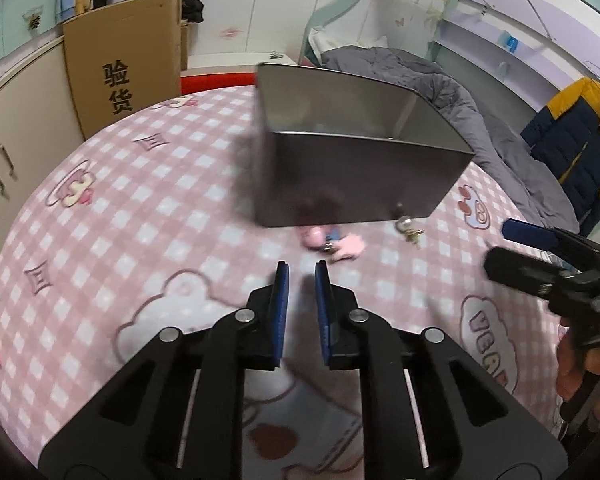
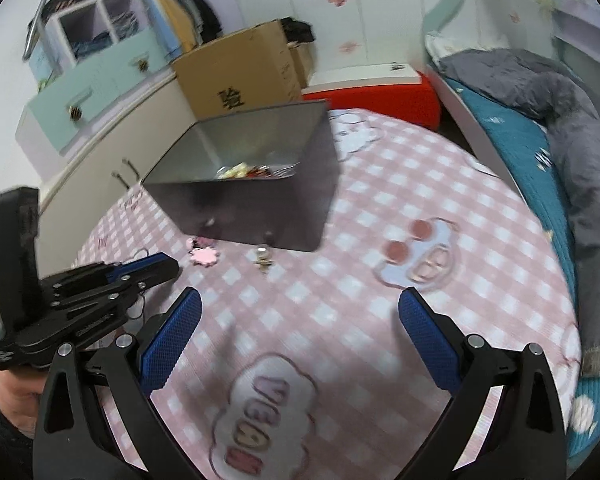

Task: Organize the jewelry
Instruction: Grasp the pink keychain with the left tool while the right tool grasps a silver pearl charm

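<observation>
A metal box point(image 1: 356, 168) stands on the pink checked cloth point(image 1: 140, 200); the right wrist view shows the box point(image 2: 260, 200) with several jewelry pieces point(image 2: 252, 171) inside. A pink flower-shaped piece point(image 1: 340, 246) and a small gold-and-silver piece point(image 1: 410, 230) lie on the cloth at the box's near side; they also show in the right wrist view as the pink piece point(image 2: 206, 254) and the gold piece point(image 2: 264, 260). My left gripper point(image 1: 301, 276) is empty, jaws a narrow gap apart, just short of the pink piece. My right gripper point(image 2: 300, 304) is wide open and empty.
A cardboard carton point(image 1: 124, 60) stands behind the table on the left beside a cabinet point(image 1: 16, 152). A bed with a grey quilt point(image 1: 440, 80) lies at the right. A red stool point(image 2: 380, 100) sits behind the table.
</observation>
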Tool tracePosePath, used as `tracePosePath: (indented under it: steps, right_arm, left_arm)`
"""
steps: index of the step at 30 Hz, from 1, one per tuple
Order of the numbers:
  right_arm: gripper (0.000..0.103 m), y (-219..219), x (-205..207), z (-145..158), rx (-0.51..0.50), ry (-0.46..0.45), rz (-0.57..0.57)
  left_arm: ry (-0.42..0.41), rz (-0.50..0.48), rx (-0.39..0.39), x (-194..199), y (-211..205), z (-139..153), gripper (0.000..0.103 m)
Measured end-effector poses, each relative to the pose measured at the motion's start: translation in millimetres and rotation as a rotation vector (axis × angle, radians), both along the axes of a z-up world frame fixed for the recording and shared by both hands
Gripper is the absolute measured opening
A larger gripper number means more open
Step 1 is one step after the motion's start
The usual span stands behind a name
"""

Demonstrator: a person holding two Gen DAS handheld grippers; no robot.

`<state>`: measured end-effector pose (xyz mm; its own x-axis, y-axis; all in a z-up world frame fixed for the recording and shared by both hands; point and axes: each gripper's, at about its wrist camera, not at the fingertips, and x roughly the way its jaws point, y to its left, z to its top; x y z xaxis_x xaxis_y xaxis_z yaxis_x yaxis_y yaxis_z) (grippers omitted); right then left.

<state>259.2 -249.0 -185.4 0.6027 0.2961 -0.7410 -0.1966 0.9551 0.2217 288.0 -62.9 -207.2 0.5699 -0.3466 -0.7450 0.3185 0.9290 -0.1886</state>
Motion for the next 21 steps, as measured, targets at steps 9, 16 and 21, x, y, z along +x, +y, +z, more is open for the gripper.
tracePosePath:
  steps: [9, 16, 21]
  right_arm:
    - [0.087, 11.6, 4.3, -13.7, -0.018, 0.023, -0.02]
    - [0.087, -15.0, -5.7, -9.7, -0.017, 0.017, -0.068]
    - [0.086, -8.9, -3.5, -9.6, -0.026, 0.015, -0.044]
  left_arm:
    - [-0.052, -0.004, 0.032, 0.9, -9.2, 8.6, 0.077]
    - [-0.008, -0.004, 0.061, 20.1, -30.4, -2.0, 0.06]
    - [-0.01, -0.033, 0.041, 19.6, -29.8, -1.7, 0.024]
